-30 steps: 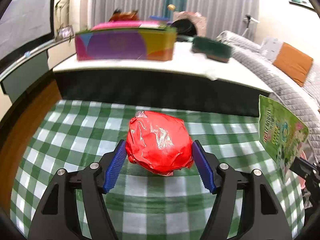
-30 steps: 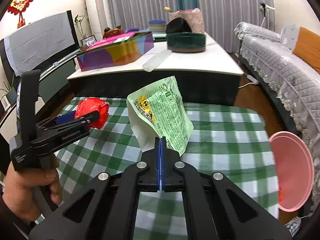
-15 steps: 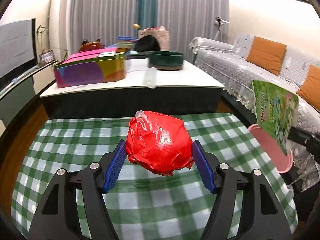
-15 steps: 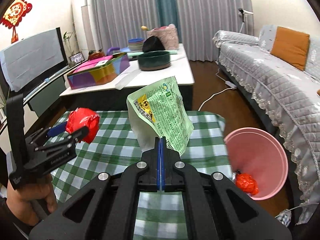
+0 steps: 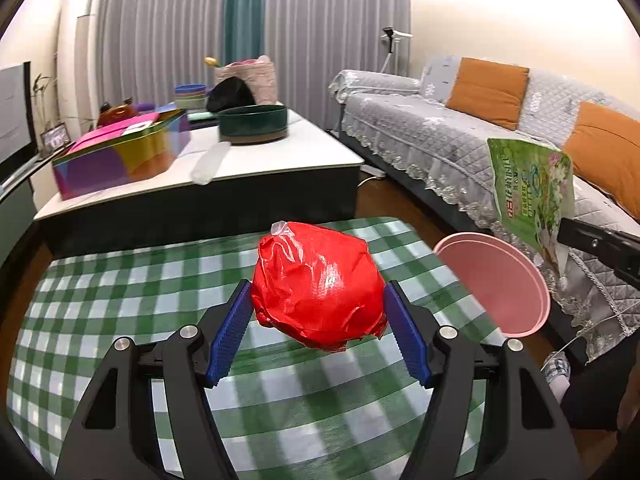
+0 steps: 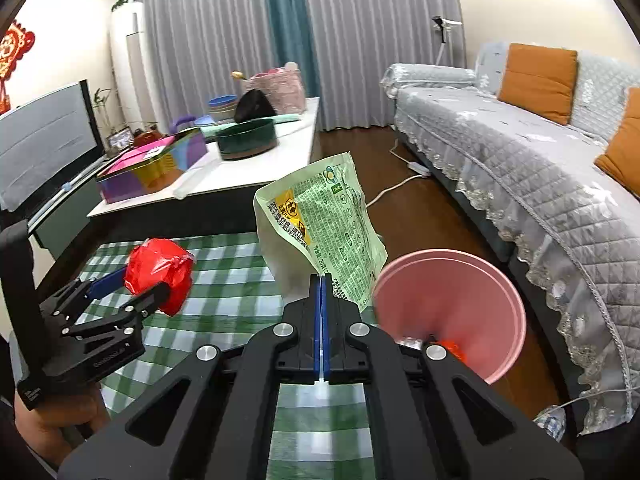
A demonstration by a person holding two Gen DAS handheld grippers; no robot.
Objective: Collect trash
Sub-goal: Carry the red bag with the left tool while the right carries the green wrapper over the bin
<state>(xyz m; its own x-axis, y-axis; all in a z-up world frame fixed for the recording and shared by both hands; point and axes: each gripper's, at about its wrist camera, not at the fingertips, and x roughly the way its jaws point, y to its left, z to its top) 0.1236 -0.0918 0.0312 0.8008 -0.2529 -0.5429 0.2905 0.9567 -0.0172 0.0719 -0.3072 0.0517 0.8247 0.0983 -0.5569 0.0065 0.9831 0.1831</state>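
Note:
My left gripper (image 5: 318,312) is shut on a crumpled red wrapper ball (image 5: 318,284), its blue pads pressing both sides, held above the green checked table (image 5: 120,292). In the right wrist view the same ball (image 6: 158,270) shows at the left in that gripper (image 6: 136,294). My right gripper (image 6: 322,280) is shut on the lower edge of a green printed pouch (image 6: 320,216), which stands up from the jaws. The pouch (image 5: 532,192) also appears at the right of the left wrist view. A pink bin (image 6: 452,308) sits just right of the table, with red trash (image 6: 454,350) inside.
A grey sofa (image 6: 540,184) with orange cushions runs along the right. Behind the checked table stands a white low table (image 5: 248,164) bearing a colourful box (image 5: 124,154) and a dark green bowl (image 5: 252,124). A white cable (image 6: 396,186) lies on the wooden floor. A hand (image 6: 52,424) holds the left gripper.
Both grippers have swung to the right with their loads. The pink bin has come fully into view beside the table's right edge, closer to both grippers.

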